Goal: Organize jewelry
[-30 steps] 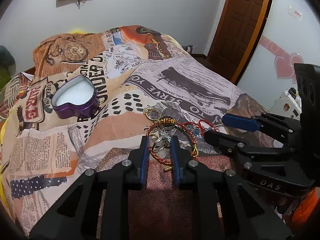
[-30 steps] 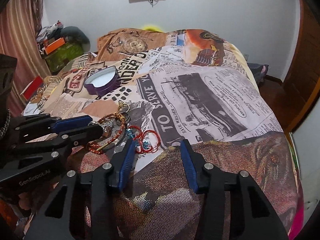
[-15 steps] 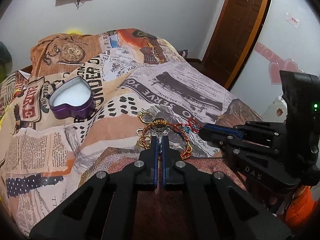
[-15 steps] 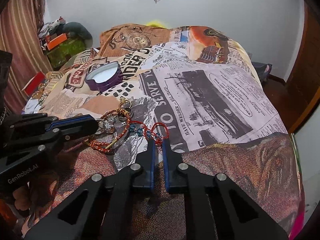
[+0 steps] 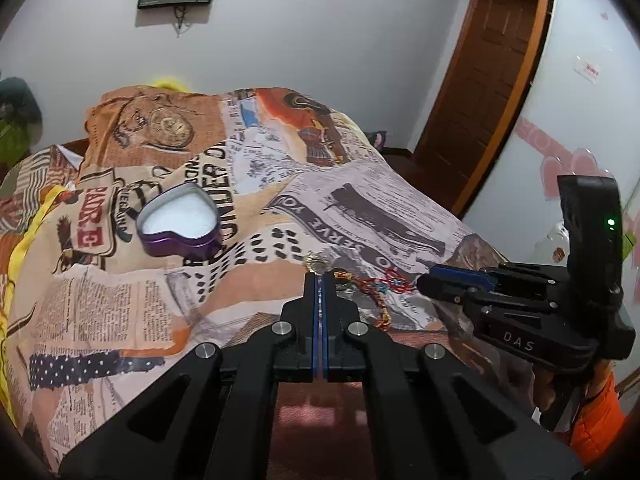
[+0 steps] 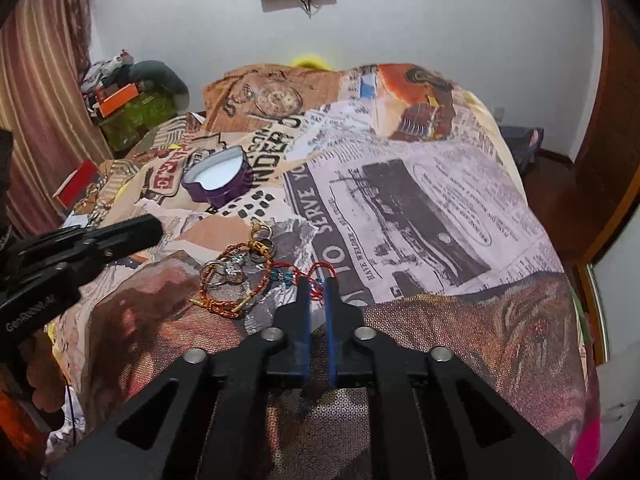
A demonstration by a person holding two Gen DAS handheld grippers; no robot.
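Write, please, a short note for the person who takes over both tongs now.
Left tongs: shut, nothing seen in them.
Right tongs: have just been opening, now slightly apart; a loop of the red cord bracelet lies between the tips, not clamped.
Things: braided bracelet, rings and the red cord bracelet lie together on the bed cover; the heart tin stands open farther back.
Done: nothing is in the tin yet.
Left: move every piece into the tin.
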